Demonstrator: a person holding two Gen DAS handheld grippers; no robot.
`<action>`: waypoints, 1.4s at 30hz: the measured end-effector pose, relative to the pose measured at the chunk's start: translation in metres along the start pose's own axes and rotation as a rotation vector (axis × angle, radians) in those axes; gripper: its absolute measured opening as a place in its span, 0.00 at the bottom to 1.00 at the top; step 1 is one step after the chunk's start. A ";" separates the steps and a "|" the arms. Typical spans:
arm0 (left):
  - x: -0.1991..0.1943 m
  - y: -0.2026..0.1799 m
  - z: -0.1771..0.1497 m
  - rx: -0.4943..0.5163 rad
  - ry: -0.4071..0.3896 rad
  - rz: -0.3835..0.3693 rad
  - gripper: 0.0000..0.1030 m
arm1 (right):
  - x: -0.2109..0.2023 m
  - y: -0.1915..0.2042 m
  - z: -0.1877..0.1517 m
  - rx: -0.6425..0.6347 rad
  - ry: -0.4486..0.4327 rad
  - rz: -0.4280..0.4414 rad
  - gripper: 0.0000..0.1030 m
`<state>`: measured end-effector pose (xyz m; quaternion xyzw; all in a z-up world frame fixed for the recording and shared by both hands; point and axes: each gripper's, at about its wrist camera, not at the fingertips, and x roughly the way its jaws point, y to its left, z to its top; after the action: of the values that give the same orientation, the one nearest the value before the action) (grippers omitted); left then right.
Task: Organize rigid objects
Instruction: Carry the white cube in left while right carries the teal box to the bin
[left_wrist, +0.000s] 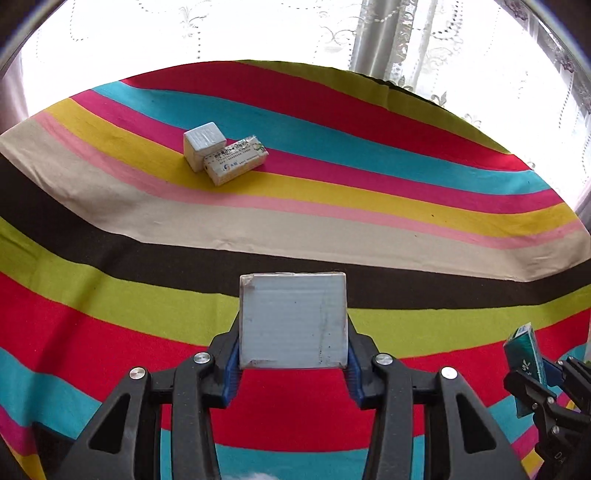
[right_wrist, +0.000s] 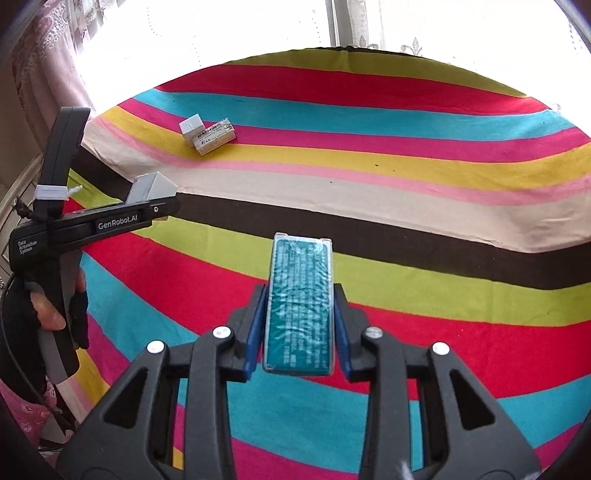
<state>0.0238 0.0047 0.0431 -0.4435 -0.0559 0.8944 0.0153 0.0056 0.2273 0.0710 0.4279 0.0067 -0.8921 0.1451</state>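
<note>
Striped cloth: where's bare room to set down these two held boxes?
Crowded only at the far left, where the white cube touches the printed carton. The striped cloth lies bare right of that pair and across the near stripes under the grey box and teal box.

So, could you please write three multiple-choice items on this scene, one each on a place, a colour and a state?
1. Where do the two loose boxes lie on the striped cloth?
A. far side, touching
B. near edge, apart
C. stacked in the middle

2. What colour is the packet in the right gripper?
A. yellow
B. teal
C. black

3. What is the state of the left gripper?
A. open, empty
B. shut on nothing
C. shut on the grey box

Answers: 1 A, they sit side by side on the far stripes; 2 B, its wrapped face is teal; 3 C, the jaws press on both its sides.
</note>
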 end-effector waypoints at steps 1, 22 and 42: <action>-0.006 -0.006 -0.007 0.016 0.004 -0.016 0.44 | -0.011 -0.003 -0.008 0.005 -0.001 -0.006 0.37; -0.072 -0.063 -0.097 0.223 0.022 -0.134 0.44 | -0.091 0.006 -0.087 -0.011 -0.013 -0.069 0.36; -0.095 -0.116 -0.125 0.389 0.037 -0.197 0.44 | -0.141 -0.027 -0.131 0.031 -0.028 -0.116 0.37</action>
<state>0.1777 0.1232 0.0562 -0.4409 0.0749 0.8742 0.1892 0.1815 0.3069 0.0928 0.4166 0.0159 -0.9048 0.0867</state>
